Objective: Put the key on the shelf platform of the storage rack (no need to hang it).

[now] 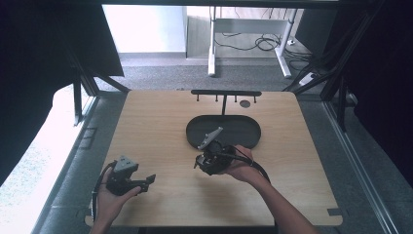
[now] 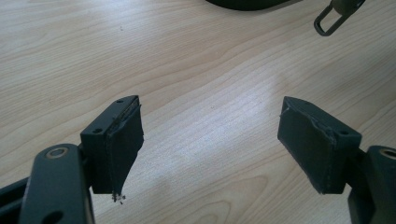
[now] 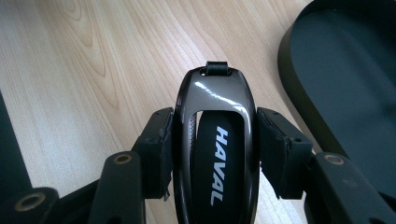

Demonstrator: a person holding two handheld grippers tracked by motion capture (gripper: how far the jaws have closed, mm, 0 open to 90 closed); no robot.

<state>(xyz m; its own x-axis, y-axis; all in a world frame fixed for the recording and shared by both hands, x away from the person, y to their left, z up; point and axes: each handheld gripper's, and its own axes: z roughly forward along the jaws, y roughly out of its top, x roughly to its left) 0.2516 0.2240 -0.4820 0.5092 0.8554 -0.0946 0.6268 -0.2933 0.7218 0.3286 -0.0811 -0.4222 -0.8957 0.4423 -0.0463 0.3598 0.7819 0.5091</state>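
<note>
A glossy dark car key fob (image 3: pixel 212 93) marked HAVAL sits lengthwise between the jaws of my right gripper (image 3: pixel 214 133), which is shut on its two sides. Its small strap loop points away from me, over the wooden table. In the high view my right gripper (image 1: pixel 202 163) hovers just in front of the black oval tray (image 1: pixel 248 139). My left gripper (image 1: pixel 147 182) is held low at the table's front left. Its pads (image 2: pixel 122 140) stand wide apart with bare wood between them.
The tray's dark rim (image 3: pixel 299 88) lies close on the right of the fob. A black T-shaped rack with small hooks (image 1: pixel 225 93) rises behind the tray. A dark loop (image 2: pixel 330 19) hangs at the top right of the left gripper view.
</note>
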